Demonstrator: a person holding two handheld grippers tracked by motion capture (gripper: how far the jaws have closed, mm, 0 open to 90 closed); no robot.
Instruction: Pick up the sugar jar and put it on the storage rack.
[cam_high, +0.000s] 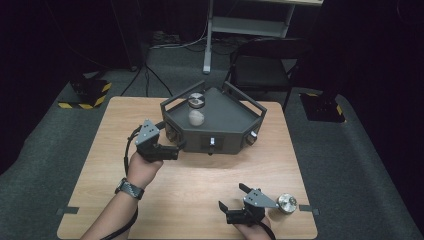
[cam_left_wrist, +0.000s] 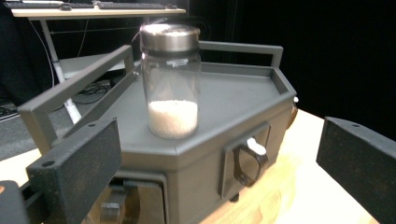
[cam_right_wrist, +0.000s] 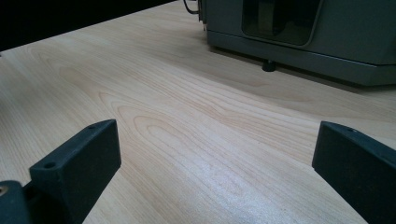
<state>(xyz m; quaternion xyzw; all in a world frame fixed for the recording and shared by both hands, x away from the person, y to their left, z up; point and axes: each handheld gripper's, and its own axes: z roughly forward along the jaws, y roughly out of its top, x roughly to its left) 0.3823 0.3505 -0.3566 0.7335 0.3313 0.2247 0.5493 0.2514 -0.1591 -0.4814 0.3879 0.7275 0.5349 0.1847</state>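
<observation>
Glass jar (cam_left_wrist: 171, 88) clear, brushed-metal lid; grey box (cam_left_wrist: 219, 140) matt; table (cam_right_wrist: 187, 140) pale smooth wood.

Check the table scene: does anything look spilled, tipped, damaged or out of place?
Nothing stands out. The glass jar stands upright and capped on the grey tray box, its white grains inside; a second jar stands near the table's edge.

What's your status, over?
Left gripper open at the grey box, facing the jar on top. Right gripper open, empty, low over the table. Second jar beside it.
</observation>
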